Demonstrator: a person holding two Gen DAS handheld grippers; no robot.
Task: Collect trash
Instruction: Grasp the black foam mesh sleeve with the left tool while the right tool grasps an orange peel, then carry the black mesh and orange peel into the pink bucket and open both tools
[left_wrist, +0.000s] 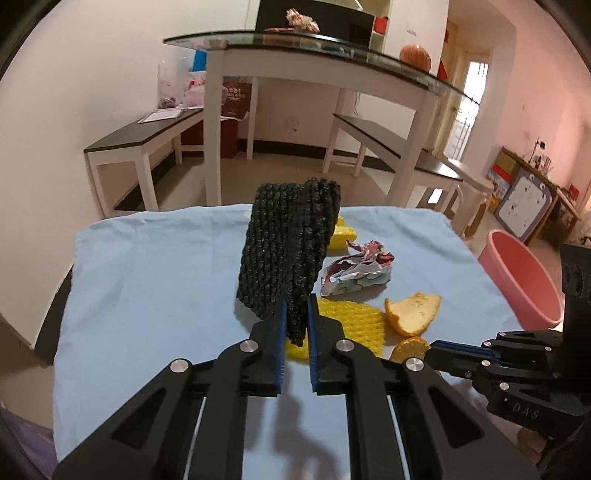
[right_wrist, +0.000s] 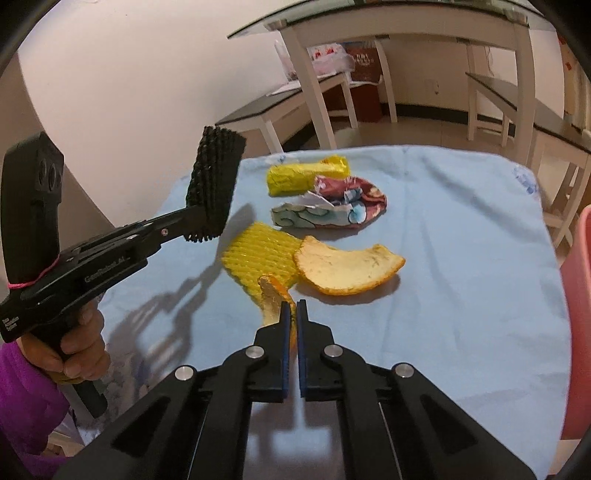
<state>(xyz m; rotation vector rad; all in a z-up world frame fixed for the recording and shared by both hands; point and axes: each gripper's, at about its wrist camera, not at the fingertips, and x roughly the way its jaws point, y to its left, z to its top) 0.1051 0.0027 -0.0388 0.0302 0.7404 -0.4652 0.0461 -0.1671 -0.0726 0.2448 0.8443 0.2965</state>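
My left gripper (left_wrist: 297, 310) is shut on a black foam net sleeve (left_wrist: 288, 254) and holds it above the blue cloth; it also shows in the right wrist view (right_wrist: 214, 184). My right gripper (right_wrist: 293, 308) is shut on a small orange peel piece (right_wrist: 271, 295), low over the cloth; the peel also shows in the left wrist view (left_wrist: 410, 349). On the cloth lie a yellow foam net (right_wrist: 258, 258), a large orange peel (right_wrist: 347, 269), crumpled printed paper (right_wrist: 332, 208) and a rolled yellow net (right_wrist: 306, 175).
A pink bin (left_wrist: 524, 277) stands off the table's right side, also at the right edge of the right wrist view (right_wrist: 580, 295). The blue cloth (right_wrist: 461, 240) covers the small table. A glass dining table (left_wrist: 332, 55) and benches stand behind.
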